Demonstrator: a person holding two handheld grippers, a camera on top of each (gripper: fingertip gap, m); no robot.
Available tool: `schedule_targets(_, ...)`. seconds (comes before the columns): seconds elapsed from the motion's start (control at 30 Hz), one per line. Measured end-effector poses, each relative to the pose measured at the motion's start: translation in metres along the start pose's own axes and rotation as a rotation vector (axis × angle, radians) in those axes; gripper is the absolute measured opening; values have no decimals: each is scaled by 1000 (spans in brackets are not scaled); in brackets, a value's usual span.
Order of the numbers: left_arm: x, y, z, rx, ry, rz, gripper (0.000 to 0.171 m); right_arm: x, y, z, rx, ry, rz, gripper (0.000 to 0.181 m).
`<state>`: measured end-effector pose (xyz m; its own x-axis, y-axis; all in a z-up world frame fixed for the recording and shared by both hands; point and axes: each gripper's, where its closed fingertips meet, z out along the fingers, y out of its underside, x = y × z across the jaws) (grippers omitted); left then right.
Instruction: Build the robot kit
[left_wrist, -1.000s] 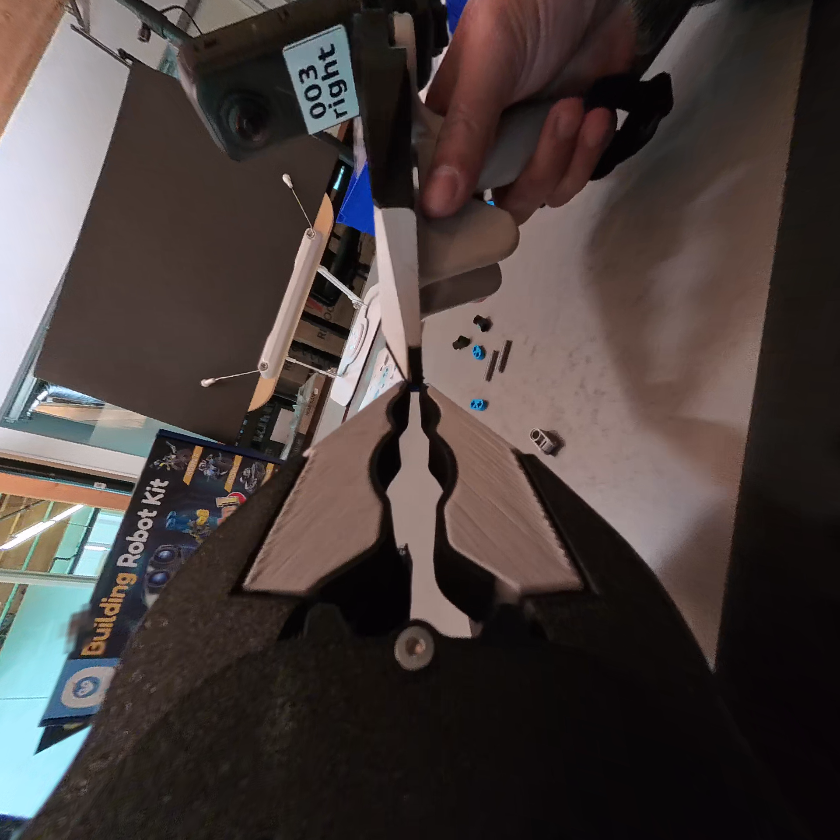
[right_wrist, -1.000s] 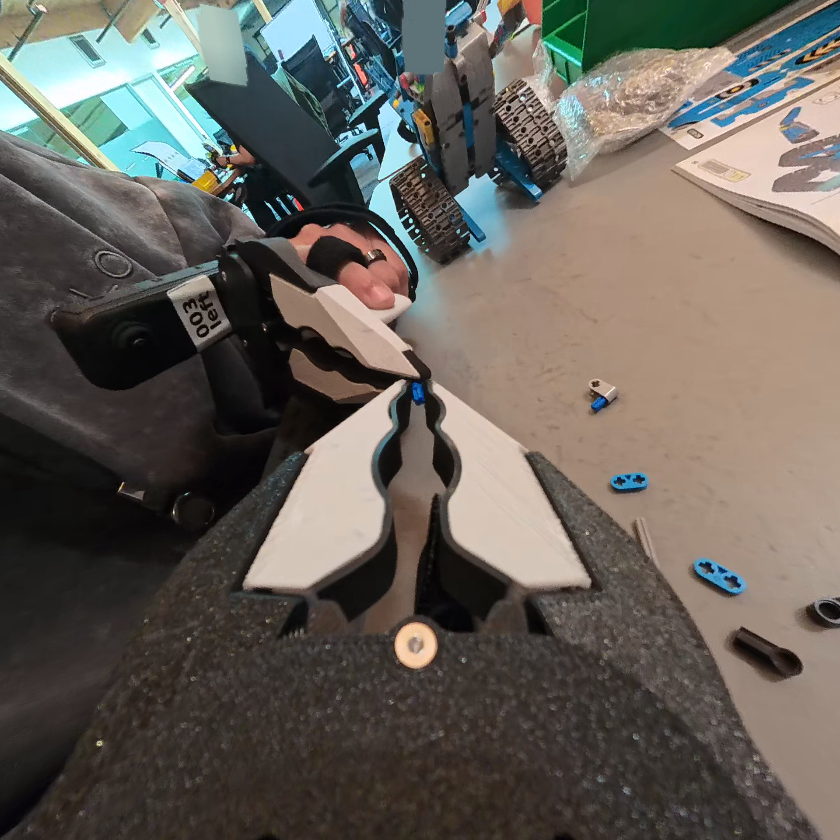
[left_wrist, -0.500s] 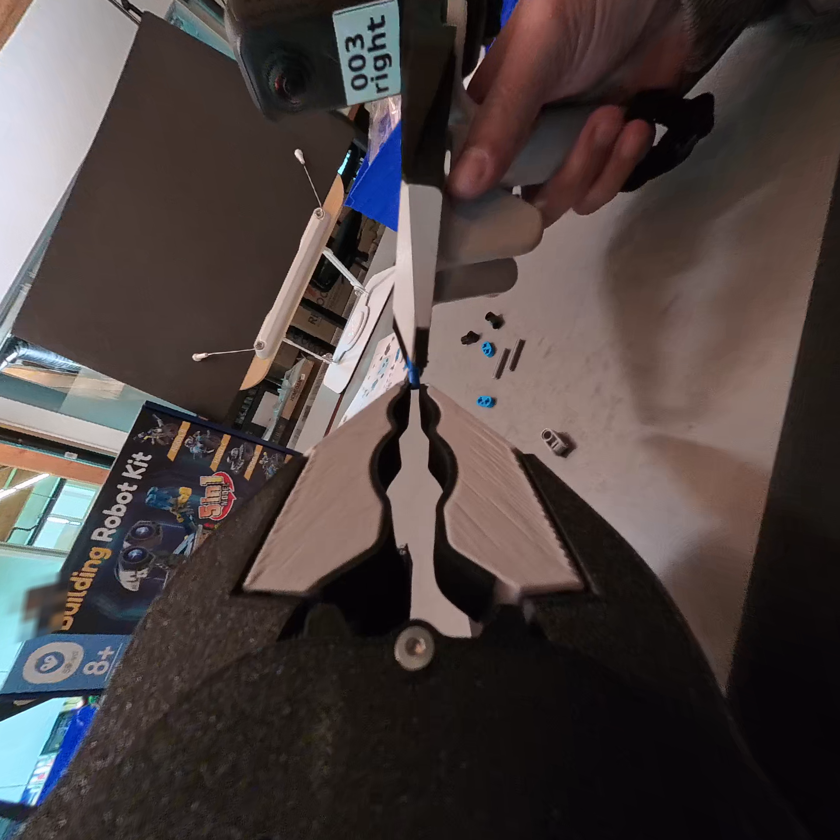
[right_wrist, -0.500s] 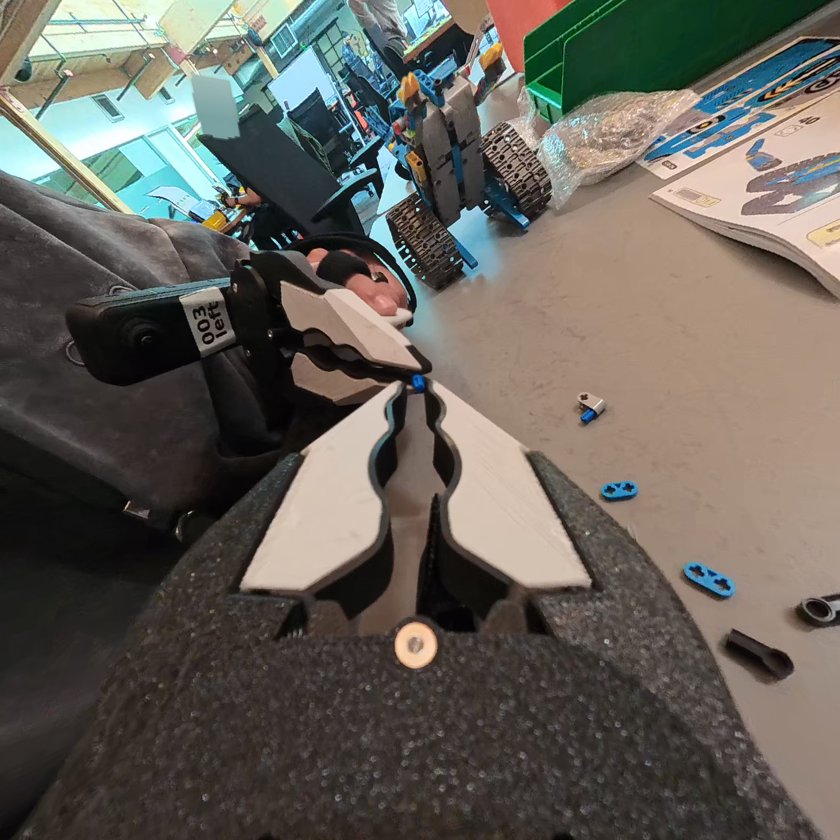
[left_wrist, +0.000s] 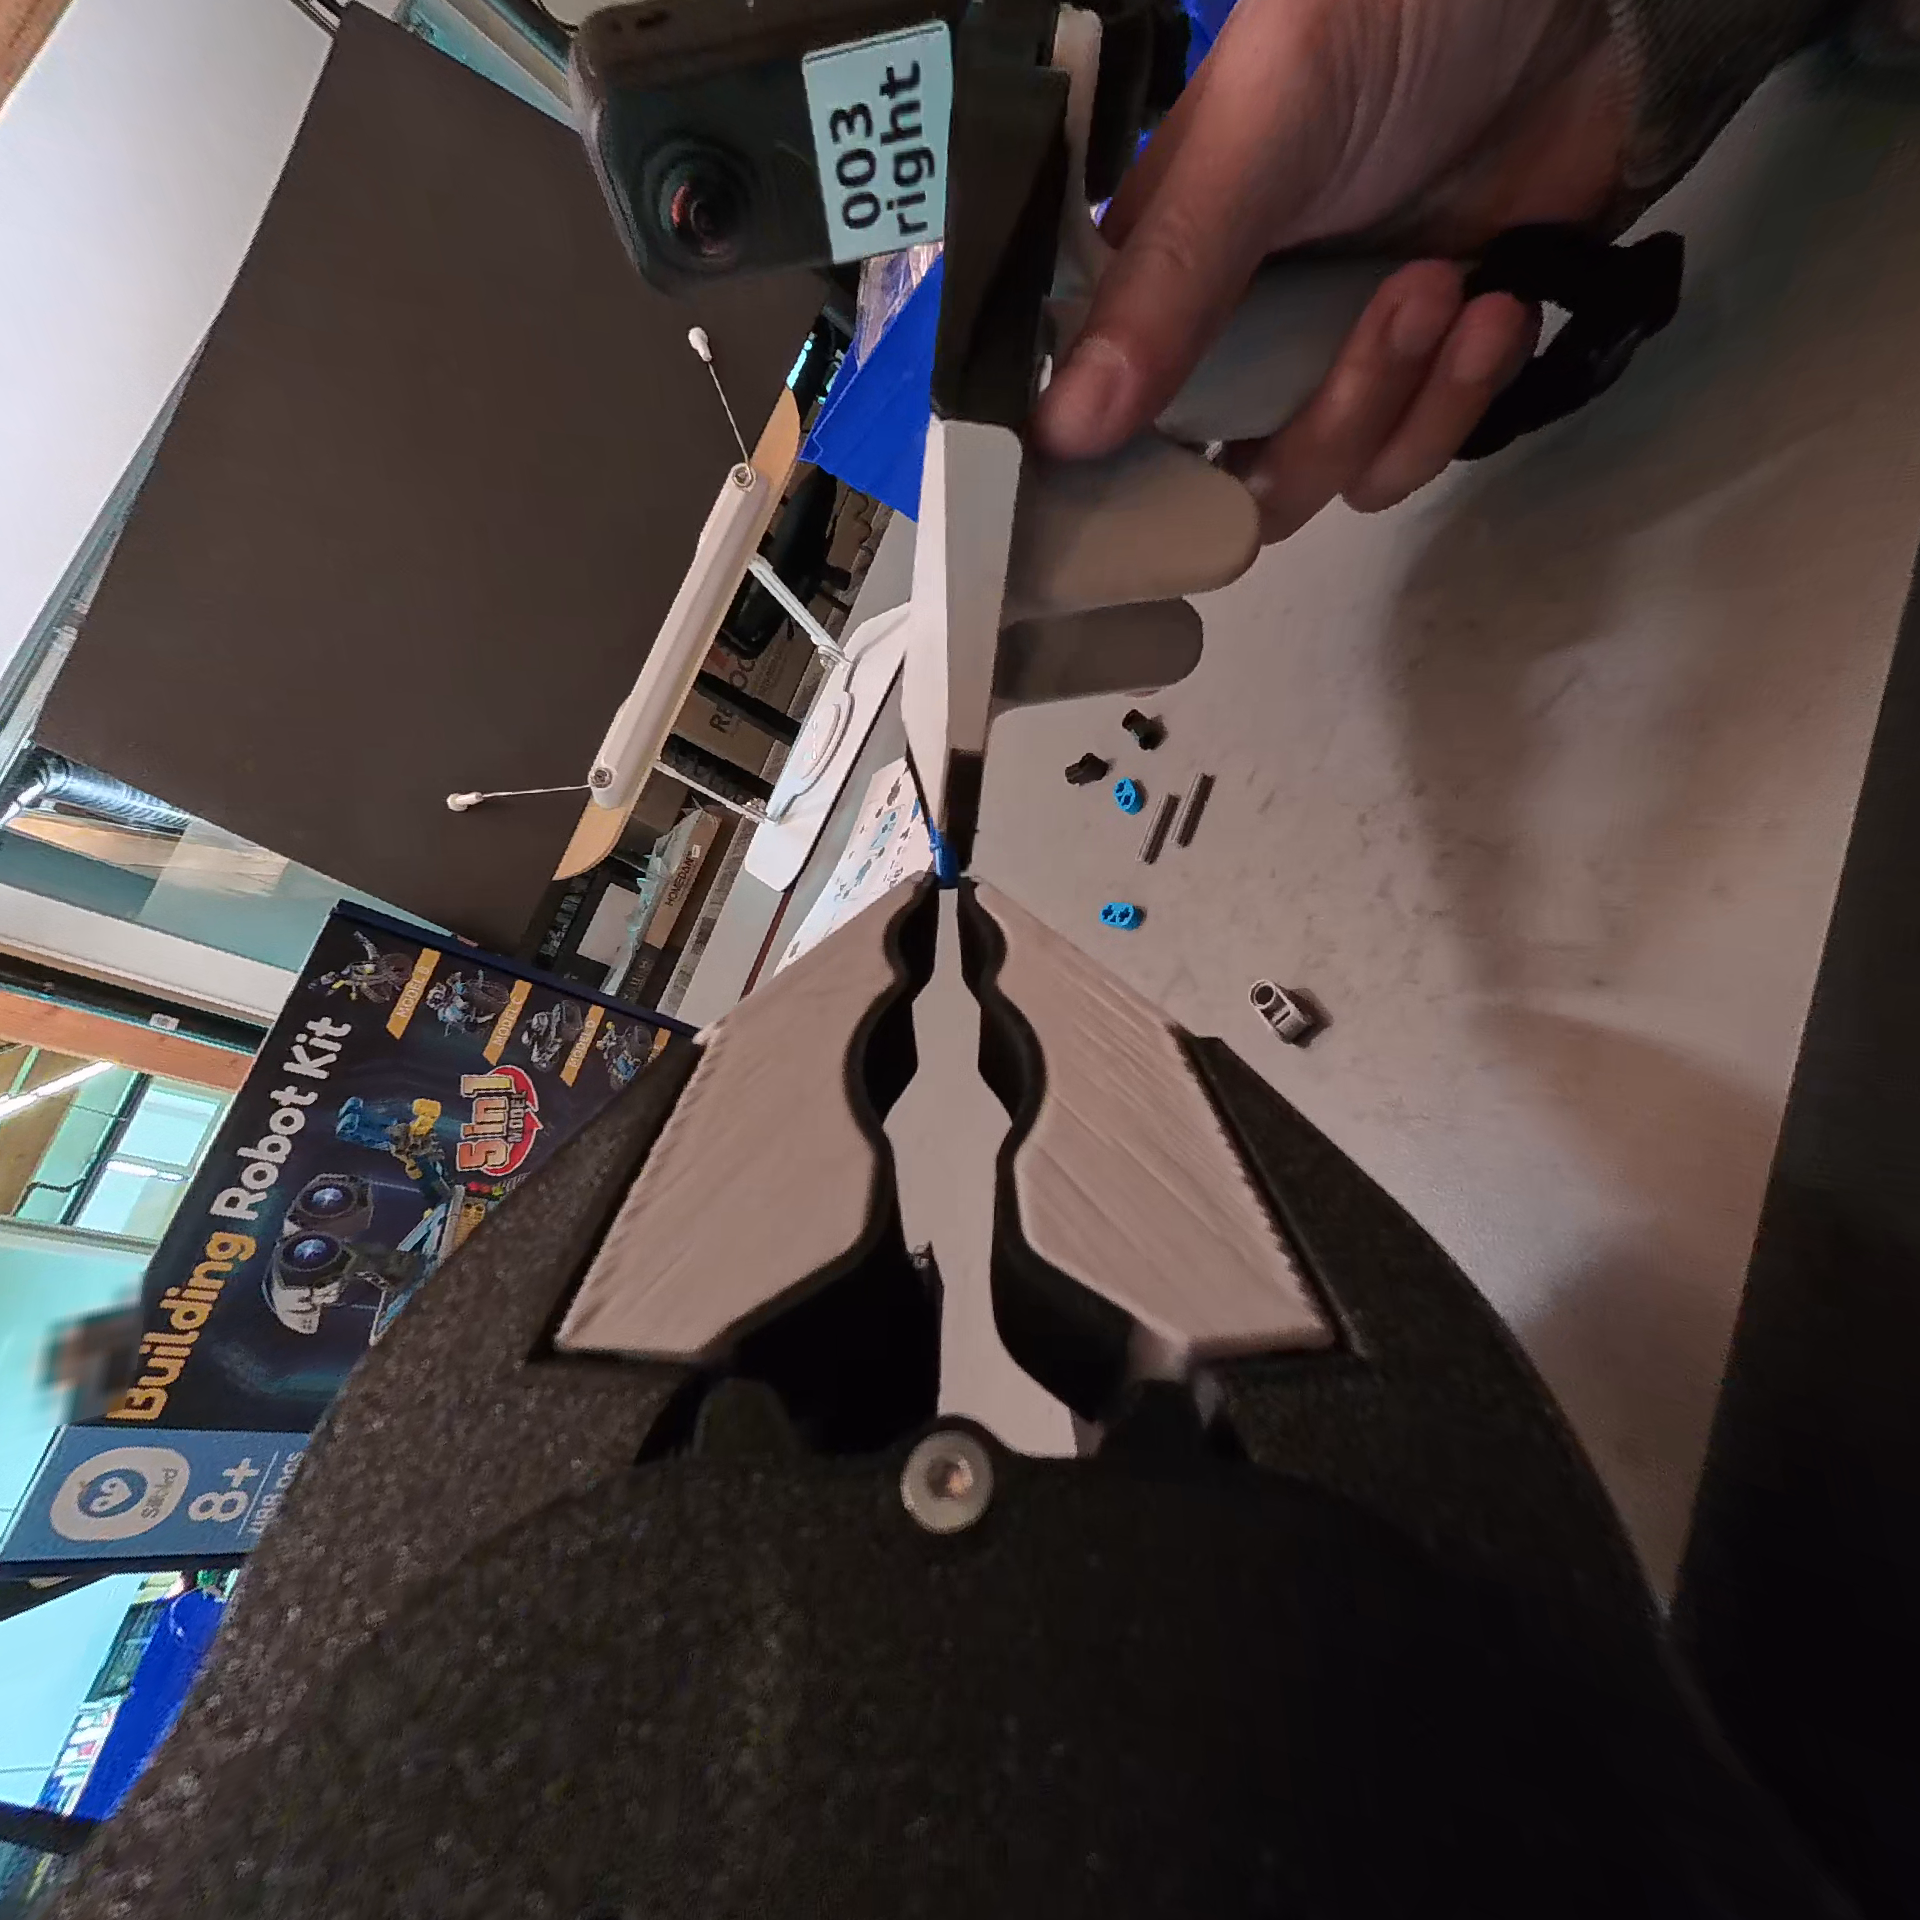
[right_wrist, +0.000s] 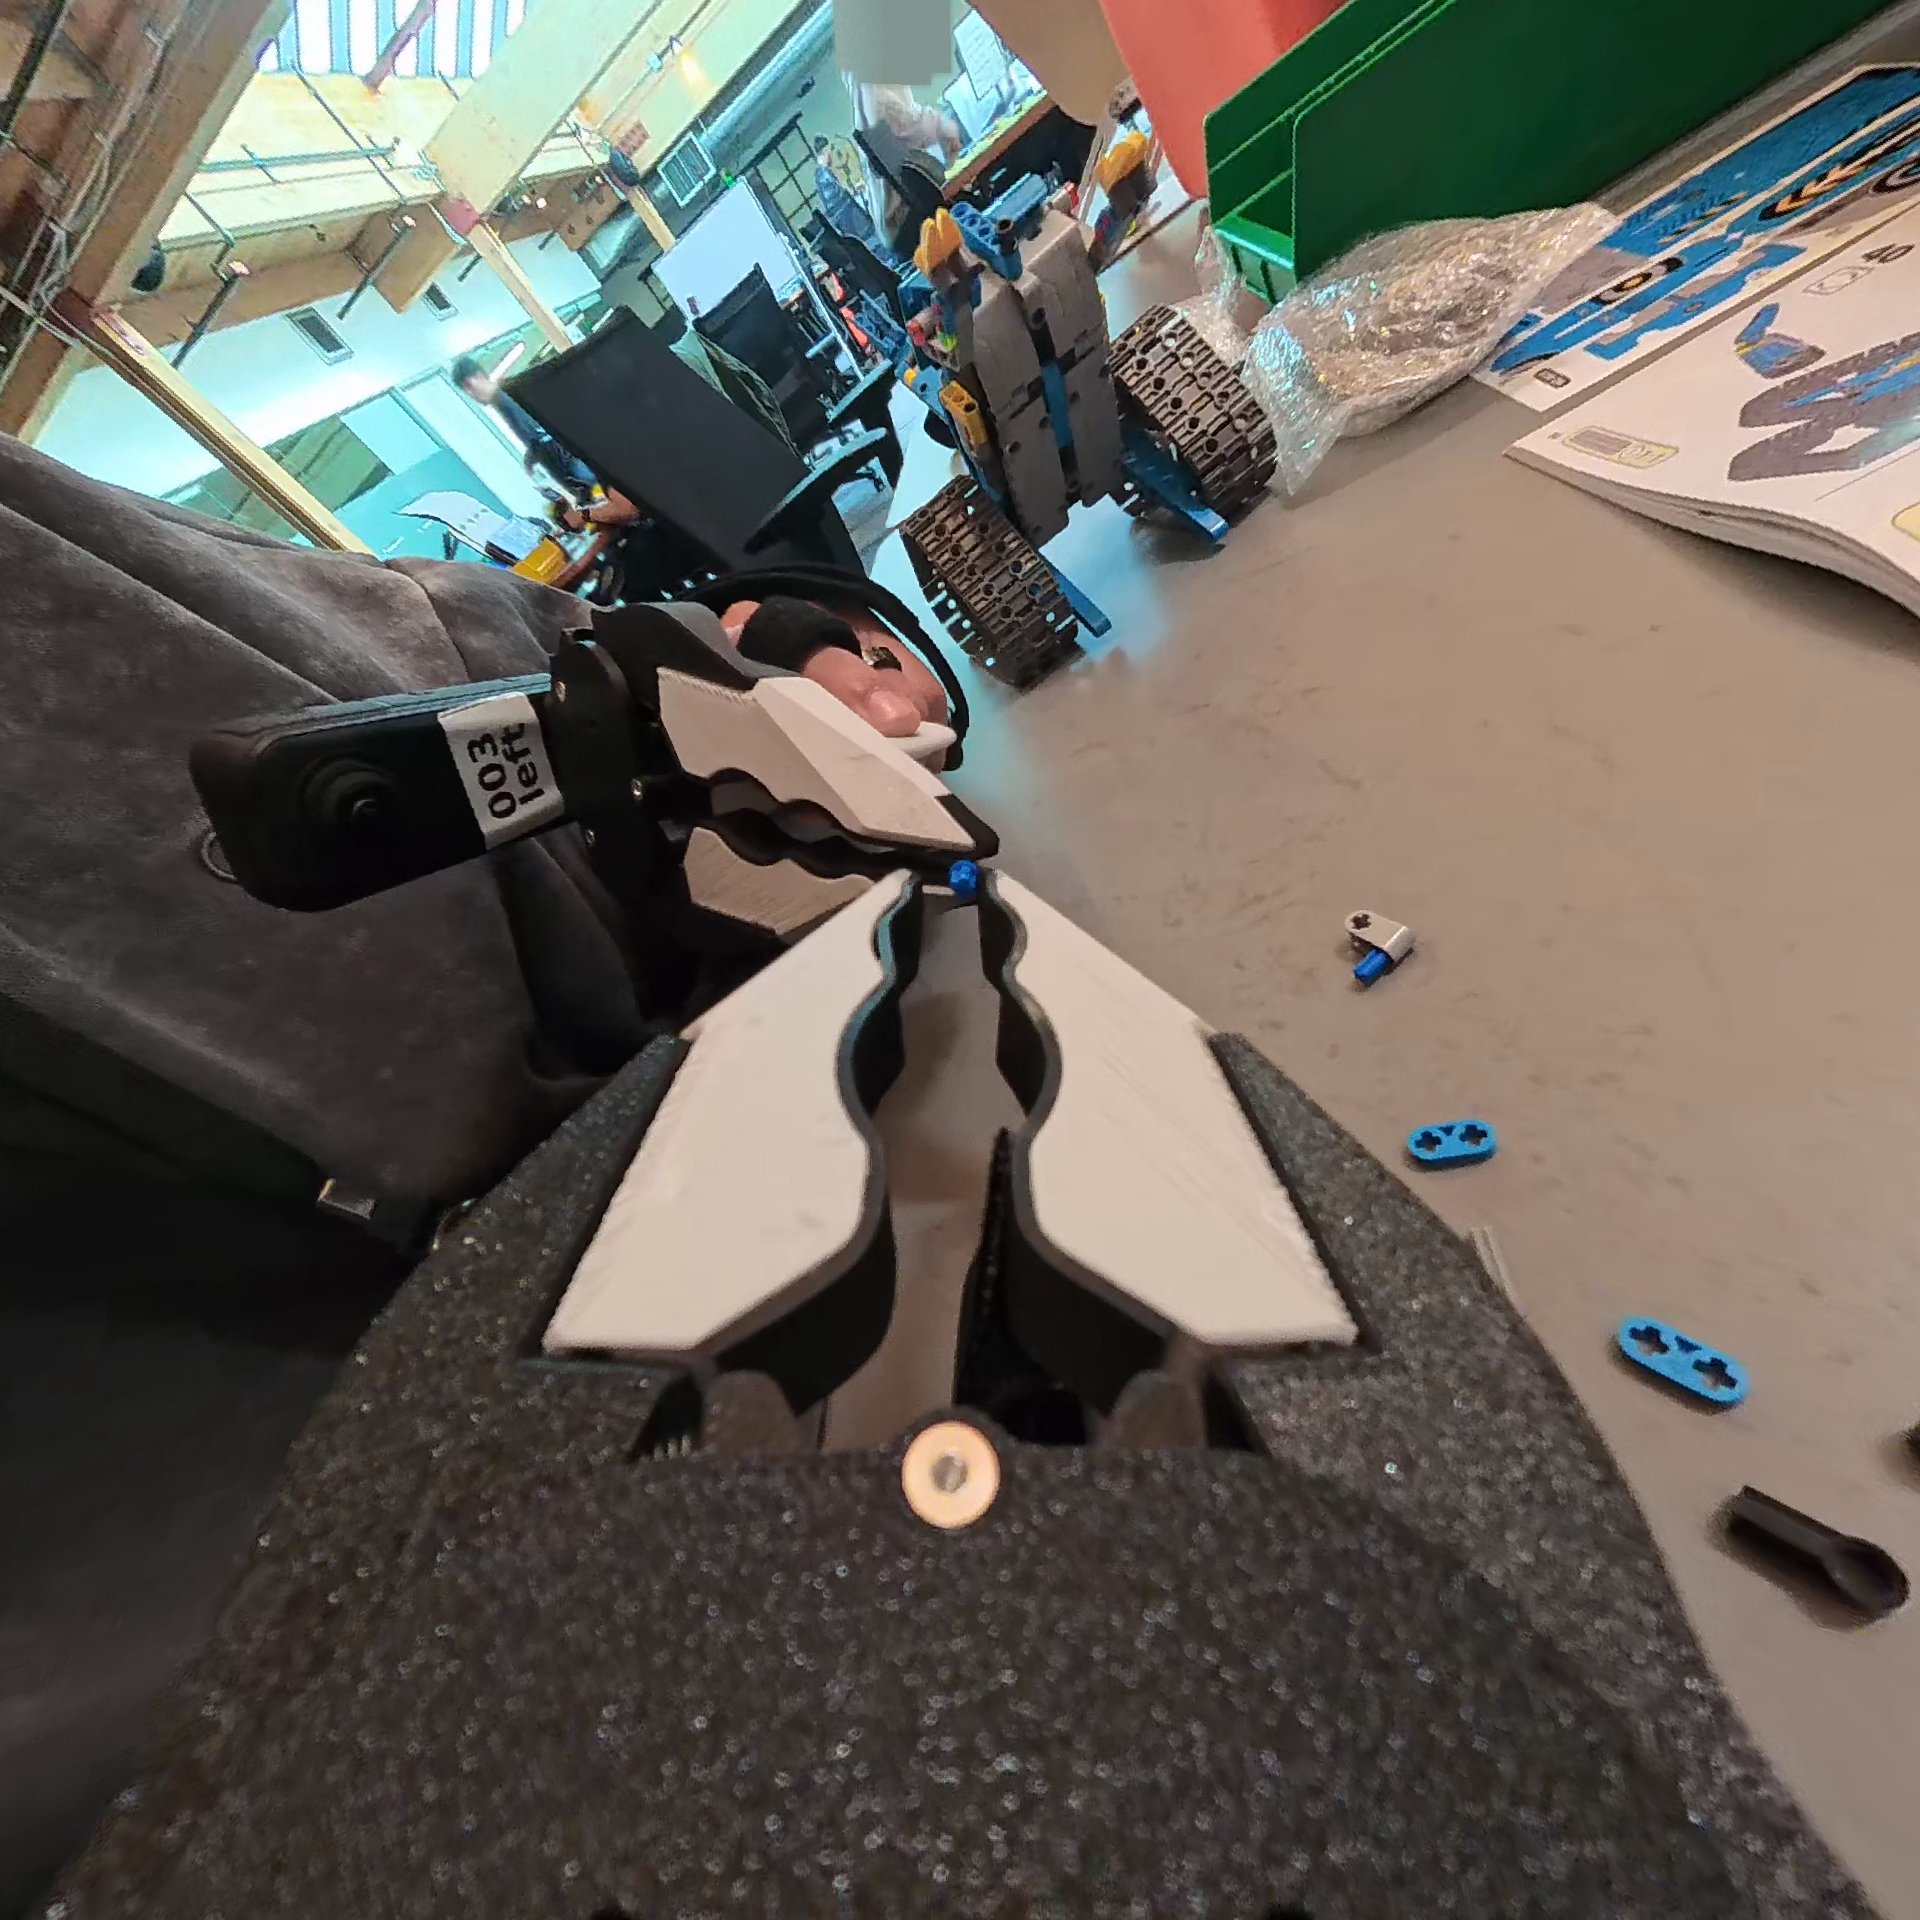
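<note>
A small blue pin (left_wrist: 943, 858) is pinched where the two grippers meet tip to tip, above the grey table (left_wrist: 1507, 727). My left gripper (left_wrist: 948, 885) is nearly closed, with the pin at its very tips. My right gripper (right_wrist: 951, 885) has its jaws a narrow gap apart, and the pin (right_wrist: 963, 876) sits between its tips against the right-hand finger. In the left wrist view the right gripper (left_wrist: 954, 821) comes down from above, held by a hand (left_wrist: 1351, 208). In the right wrist view the left gripper (right_wrist: 971, 847) comes in from the left.
Loose parts lie on the table: a grey connector with a blue pin (right_wrist: 1377, 943), two blue links (right_wrist: 1450, 1141) (right_wrist: 1683, 1374), a black piece (right_wrist: 1813, 1567) and thin grey axles (left_wrist: 1174, 816). A tracked robot model (right_wrist: 1060, 457), a plastic bag (right_wrist: 1392, 322), a booklet (right_wrist: 1766, 447), green bins (right_wrist: 1558, 114) and a kit box (left_wrist: 343, 1195) stand around. Both grippers' tips are close together, under 4 cm apart. From either gripper's tips it is about 15 cm to the black piece (right_wrist: 1813, 1567). Seen from the left wrist view (left_wrist: 1144, 721) as well.
Both grippers stay joined at the blue pin. The pair has shifted slightly, and the right gripper's camera and hand sit a little farther right and higher in the left wrist view.
</note>
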<state>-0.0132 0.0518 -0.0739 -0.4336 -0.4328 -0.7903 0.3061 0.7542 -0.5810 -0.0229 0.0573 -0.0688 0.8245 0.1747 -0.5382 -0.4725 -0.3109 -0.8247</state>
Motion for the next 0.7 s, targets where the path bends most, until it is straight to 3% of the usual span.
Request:
schedule_targets(0.3, 3, 1, 0, -4, 11, 10, 2, 3, 0, -1, 1, 24, -5, 4)
schedule_targets(0.4, 8, 2, 2, 9, 60, -56, 4, 4, 2, -2, -23, 42, -24, 3)
schedule_targets(0.47, 21, 16, 7, -51, 177, -177, 8, 12, 13, -4, -125, 122, -94, 3)
schedule_targets(0.5, 32, 26, 9, -108, 258, -239, 18, 17, 22, -7, -212, 178, -165, 3)
schedule_targets(0.57, 59, 40, 7, -203, 457, -374, 21, 21, 39, -9, -391, 248, -288, 3)
schedule_targets(0.7, 66, 29, 0, -179, 552, -496, 17, 27, 58, -4, -644, 297, -452, 3)
